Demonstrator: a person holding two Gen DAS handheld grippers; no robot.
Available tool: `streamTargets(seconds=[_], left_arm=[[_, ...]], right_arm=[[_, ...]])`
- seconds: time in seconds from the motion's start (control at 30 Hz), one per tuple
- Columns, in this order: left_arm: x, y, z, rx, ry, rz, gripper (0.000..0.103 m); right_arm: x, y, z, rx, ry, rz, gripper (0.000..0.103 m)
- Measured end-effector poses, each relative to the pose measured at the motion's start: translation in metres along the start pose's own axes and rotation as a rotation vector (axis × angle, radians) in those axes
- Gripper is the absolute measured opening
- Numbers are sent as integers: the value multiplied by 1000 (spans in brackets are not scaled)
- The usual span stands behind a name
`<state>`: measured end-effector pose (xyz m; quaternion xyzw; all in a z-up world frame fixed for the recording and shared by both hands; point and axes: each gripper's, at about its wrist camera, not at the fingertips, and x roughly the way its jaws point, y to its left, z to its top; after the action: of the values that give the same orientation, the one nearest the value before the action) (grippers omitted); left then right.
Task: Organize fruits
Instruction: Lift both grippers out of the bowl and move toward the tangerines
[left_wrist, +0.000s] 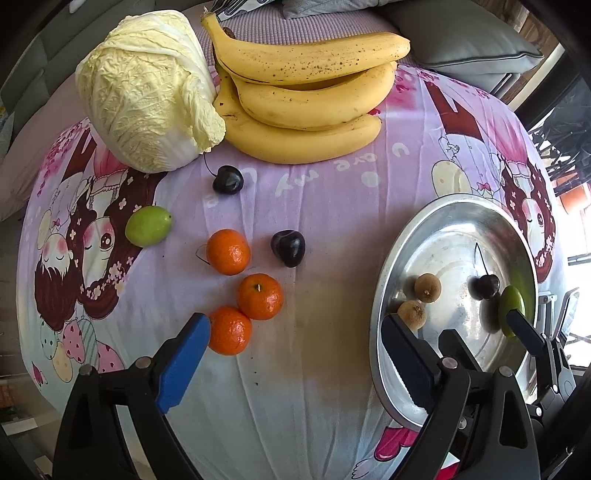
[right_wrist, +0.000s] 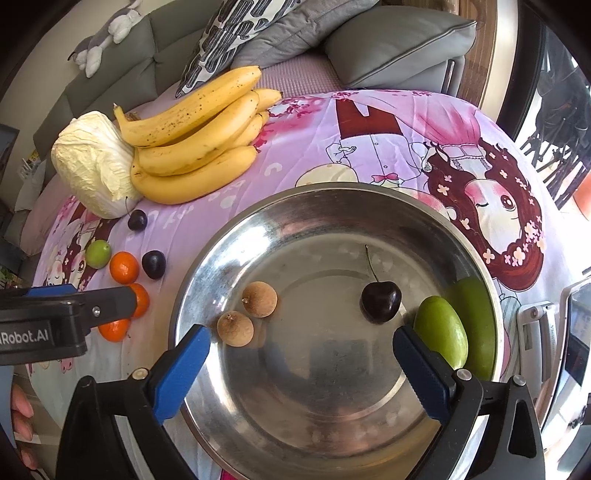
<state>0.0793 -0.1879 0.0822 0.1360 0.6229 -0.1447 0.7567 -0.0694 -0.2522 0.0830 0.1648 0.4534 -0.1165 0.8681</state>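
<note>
My left gripper (left_wrist: 295, 319) hangs open above the cartoon-print cloth. Three mandarins lie below it; the nearest mandarin (left_wrist: 229, 330) sits just inside its blue left finger (left_wrist: 184, 362), apart from the pad. Two dark cherries (left_wrist: 288, 248), a green fruit (left_wrist: 148, 226) and a banana bunch (left_wrist: 306, 96) lie further out. My right gripper (right_wrist: 300, 332) stands open over the steel bowl (right_wrist: 207, 258). The bowl holds two brown longans (right_wrist: 259, 299), a stemmed cherry (right_wrist: 380, 301) and a green fruit (right_wrist: 439, 332) beside the right finger. Neither gripper holds anything.
A napa cabbage (left_wrist: 147, 92) lies beside the bananas at the far side. Grey sofa cushions (right_wrist: 399, 40) rise behind the table. The cloth drops off at the near edge. A person's fingers (right_wrist: 18, 406) show at the lower left of the right wrist view.
</note>
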Motion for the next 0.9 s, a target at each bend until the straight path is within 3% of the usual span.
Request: streamTargets(seconds=[0.4, 0.73, 0.9], left_arm=[[-2, 17, -4, -29, 0, 5, 94], [-5, 43, -7, -70, -9, -1, 94], [-7, 61, -12, -87, -14, 0, 94]], right_arm=[[-3, 11, 2, -18, -19, 28, 102], [1, 42, -2, -103, -11, 57, 102], [-1, 58, -3, -121, -22, 115, 102]])
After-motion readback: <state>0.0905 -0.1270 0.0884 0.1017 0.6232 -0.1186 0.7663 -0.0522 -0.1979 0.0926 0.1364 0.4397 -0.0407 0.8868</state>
